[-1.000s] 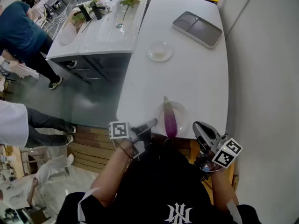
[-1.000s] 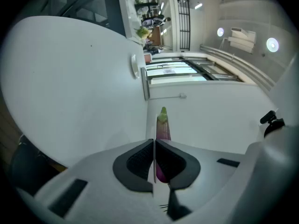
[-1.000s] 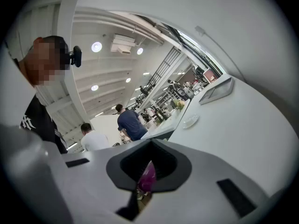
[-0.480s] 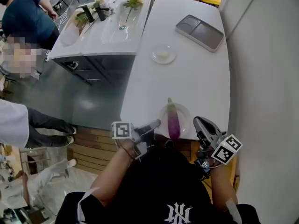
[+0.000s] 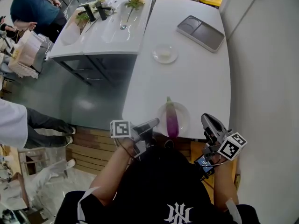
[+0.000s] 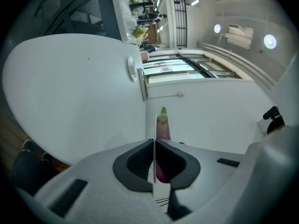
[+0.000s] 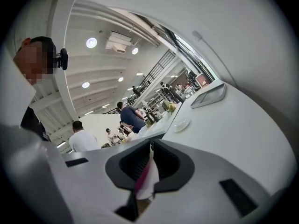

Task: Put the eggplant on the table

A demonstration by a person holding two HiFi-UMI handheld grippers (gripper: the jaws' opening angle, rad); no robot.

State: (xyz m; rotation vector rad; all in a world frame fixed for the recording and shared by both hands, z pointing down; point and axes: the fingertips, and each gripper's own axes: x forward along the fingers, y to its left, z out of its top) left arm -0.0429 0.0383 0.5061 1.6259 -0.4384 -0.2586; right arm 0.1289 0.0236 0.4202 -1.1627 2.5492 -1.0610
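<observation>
eggplant [image 5: 171, 119] lies on plate [image 5: 184, 117] at table [image 5: 196, 78] edge; left gripper [image 5: 154, 122] pinches the rim, probably steadying it; right gripper [image 5: 206, 119] hangs closed, empty.

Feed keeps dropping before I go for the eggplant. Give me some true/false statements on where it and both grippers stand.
1. The eggplant lies on a plate at the table's near edge. True.
2. The left gripper grips the eggplant. False: its jaws are together on nothing, short of the plate.
3. The right gripper is shut and empty. True.
4. The grey tray touches the plate. False: it sits far off, toward the table's far end.
</observation>
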